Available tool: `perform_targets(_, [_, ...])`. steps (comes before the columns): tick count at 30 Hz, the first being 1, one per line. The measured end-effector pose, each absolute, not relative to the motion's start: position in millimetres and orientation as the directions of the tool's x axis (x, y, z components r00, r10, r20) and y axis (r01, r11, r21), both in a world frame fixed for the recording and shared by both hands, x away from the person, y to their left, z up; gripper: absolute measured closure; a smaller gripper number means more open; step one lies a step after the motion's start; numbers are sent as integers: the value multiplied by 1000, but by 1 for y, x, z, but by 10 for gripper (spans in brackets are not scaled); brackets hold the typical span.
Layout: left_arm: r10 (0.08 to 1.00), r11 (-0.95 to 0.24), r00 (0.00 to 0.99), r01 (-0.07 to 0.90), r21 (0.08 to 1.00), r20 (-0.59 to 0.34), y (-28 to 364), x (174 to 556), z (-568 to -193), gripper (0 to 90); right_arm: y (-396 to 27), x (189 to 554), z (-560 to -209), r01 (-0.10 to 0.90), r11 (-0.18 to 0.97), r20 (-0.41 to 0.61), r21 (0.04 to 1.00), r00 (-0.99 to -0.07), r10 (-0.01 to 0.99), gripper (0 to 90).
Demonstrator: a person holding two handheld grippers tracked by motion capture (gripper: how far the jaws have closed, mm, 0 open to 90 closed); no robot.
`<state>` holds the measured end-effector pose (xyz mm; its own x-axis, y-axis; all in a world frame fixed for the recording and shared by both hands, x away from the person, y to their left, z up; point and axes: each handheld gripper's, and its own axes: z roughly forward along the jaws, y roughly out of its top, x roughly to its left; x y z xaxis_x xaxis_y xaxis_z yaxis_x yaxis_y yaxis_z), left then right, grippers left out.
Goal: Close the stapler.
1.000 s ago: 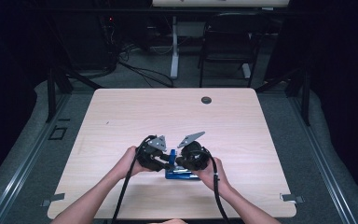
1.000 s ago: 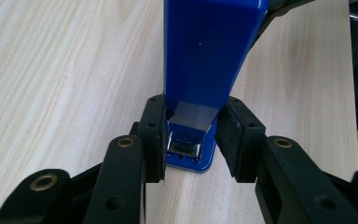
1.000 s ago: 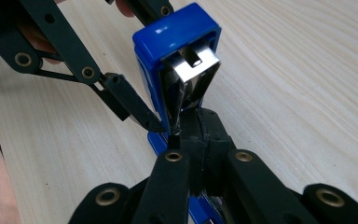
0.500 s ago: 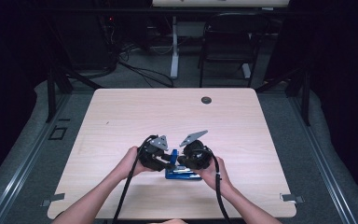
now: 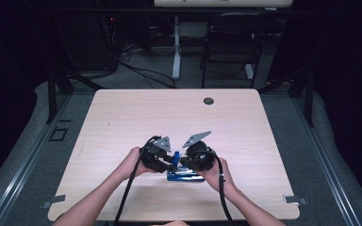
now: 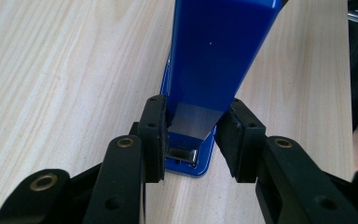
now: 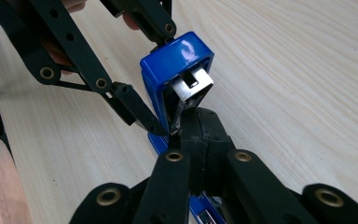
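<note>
Now: L tongs [image 6: 191, 135] clamped on blue stapler [image 6: 219, 51] top, lifted off its base; R tongs [image 7: 200, 126] pressed together just below stapler front, on counter [image 5: 136, 117].

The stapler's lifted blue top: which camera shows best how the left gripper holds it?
The left gripper view: the blue top fills the middle, with both pads against its sides. The right gripper view shows its front end and the metal insert. The high view shows a small blue patch between the grippers.
</note>
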<state>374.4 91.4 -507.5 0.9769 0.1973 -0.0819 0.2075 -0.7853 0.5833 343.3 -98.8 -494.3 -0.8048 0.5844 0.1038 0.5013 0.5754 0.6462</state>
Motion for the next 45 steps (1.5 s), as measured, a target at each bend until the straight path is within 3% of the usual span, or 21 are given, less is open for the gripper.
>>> perform_targets(8, [187, -812, 978, 207, 545, -92, 90, 376, -502, 638, -98, 341, -492, 495, 585, 97, 643, -810, 579, 900])
perform_targets(30, [176, -804, 976, 217, 553, -127, 97, 376, -499, 616, -103, 338, -486, 492, 580, 94, 649, -808, 581, 900])
perform_targets(45, [175, -804, 982, 184, 565, -72, 81, 374, -507, 636, -114, 340, -488, 519, 571, 97, 636, -788, 608, 900])
